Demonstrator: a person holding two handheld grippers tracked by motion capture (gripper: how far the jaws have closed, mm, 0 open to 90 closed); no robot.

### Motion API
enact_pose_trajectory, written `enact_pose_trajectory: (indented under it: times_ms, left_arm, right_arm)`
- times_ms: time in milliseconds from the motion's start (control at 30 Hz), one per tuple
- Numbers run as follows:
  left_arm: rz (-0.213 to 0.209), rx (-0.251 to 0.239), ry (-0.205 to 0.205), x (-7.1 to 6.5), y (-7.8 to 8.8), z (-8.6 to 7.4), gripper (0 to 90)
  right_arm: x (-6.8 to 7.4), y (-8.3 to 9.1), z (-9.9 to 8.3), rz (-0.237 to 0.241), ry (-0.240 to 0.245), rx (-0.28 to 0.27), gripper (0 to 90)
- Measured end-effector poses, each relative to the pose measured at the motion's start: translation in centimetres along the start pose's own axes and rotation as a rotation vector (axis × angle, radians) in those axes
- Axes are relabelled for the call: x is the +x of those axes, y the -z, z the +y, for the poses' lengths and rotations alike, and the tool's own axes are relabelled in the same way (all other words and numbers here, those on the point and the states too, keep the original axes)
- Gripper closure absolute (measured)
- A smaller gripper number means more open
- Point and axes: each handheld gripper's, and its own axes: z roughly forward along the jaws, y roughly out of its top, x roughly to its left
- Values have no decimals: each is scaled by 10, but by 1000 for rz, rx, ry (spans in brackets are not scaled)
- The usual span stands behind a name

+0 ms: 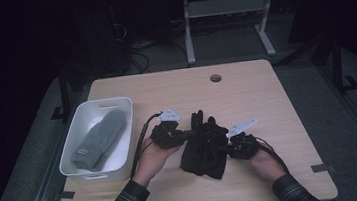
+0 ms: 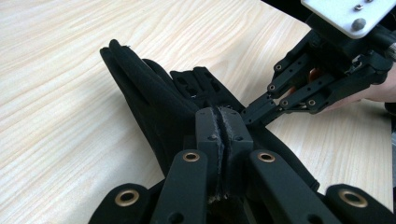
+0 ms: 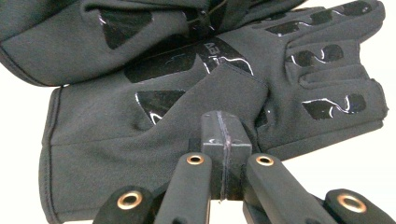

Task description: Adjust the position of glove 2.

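A pair of black gloves (image 1: 204, 145) lies bunched in the middle of the wooden table (image 1: 246, 93), fingers pointing away from the person. My left gripper (image 1: 186, 135) comes in from the left, jaws shut on the glove fabric (image 2: 149, 98), which stands up in a ridge. My right gripper (image 1: 227, 139) comes in from the right and is shut on a fold near the thumb of the lower glove (image 3: 140, 135), whose palm has glossy grip patches. The second glove (image 3: 70, 42) lies folded behind it. The left gripper view shows the right gripper (image 2: 254, 114) pinching the same bundle.
A white bin (image 1: 84, 110) stands at the table's left and holds a grey mitten (image 1: 99, 139). A round cable hole (image 1: 215, 78) sits near the far edge. Bare tabletop lies beyond and to the right of the gloves. A white table frame (image 1: 188, 34) stands on the floor behind.
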Motion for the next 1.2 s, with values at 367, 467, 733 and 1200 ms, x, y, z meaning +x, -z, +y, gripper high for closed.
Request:
enact_pose_trajectory:
  times_ms: [367,467,733,1200]
  left_arm:
    - [-12,-3,-1,-5,-5,3,872]
    - [-24,-1,-7,-8,-9,5,872]
    - [-58,15,-18,-18,-27,10,870]
    - [-110,37,-37,-33,-59,16,847]
  right_arm:
    - [-13,21,-14,-11,-51,15,897]
    - [-11,16,-12,-7,-31,16,897]
    - [-10,13,-13,-2,-28,19,897]
    - [-30,36,-21,-65,-73,-21,867]
